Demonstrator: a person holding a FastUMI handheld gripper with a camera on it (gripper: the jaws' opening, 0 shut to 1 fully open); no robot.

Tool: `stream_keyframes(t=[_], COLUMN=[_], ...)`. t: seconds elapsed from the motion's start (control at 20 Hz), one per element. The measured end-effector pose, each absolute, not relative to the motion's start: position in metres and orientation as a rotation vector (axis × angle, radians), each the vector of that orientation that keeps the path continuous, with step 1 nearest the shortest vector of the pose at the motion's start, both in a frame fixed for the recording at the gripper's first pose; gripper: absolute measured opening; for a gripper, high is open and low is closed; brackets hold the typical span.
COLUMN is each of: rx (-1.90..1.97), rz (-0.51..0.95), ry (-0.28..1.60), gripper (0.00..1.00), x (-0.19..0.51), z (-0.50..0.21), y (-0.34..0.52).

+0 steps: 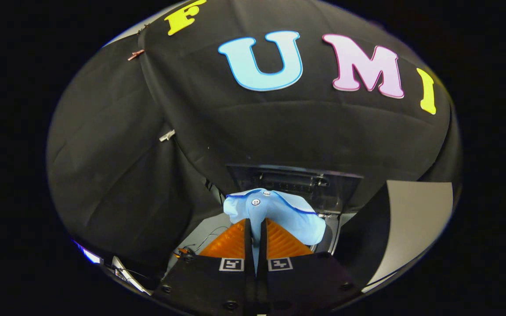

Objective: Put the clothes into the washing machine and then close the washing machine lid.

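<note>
My gripper [255,228] is shut on a light blue garment [279,210] with white snap buttons. The cloth is pinched between the two orange fingers [231,243] and bunches up over their tips, with a strip of it running down the narrow gap. Just beyond the garment stands the washing machine's raised lid [297,182], dark, with a handle recess. Below and to the right of the cloth a curved bit of the machine's rim [334,232] shows. The drum opening itself is hidden behind the garment and fingers.
The black cloth wall of the booth [257,127] rises close behind the machine. A pale grey panel [415,215] stands to the right. A light surface with thin cables [207,235] lies left of the fingers.
</note>
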State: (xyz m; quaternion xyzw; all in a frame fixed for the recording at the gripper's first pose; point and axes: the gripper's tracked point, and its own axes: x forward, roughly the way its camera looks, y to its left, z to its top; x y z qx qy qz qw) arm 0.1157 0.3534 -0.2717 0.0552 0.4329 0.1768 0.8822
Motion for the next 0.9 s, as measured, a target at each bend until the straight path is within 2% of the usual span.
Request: stream_keyframes(t=[0.45, 0.9], rx=[0.116, 0.078], rz=[0.272, 0.209], ry=[1.001, 1.114], gripper=[0.05, 0.05], x=[0.145, 0.129], z=[-0.416, -0.526], y=[0.358, 0.342])
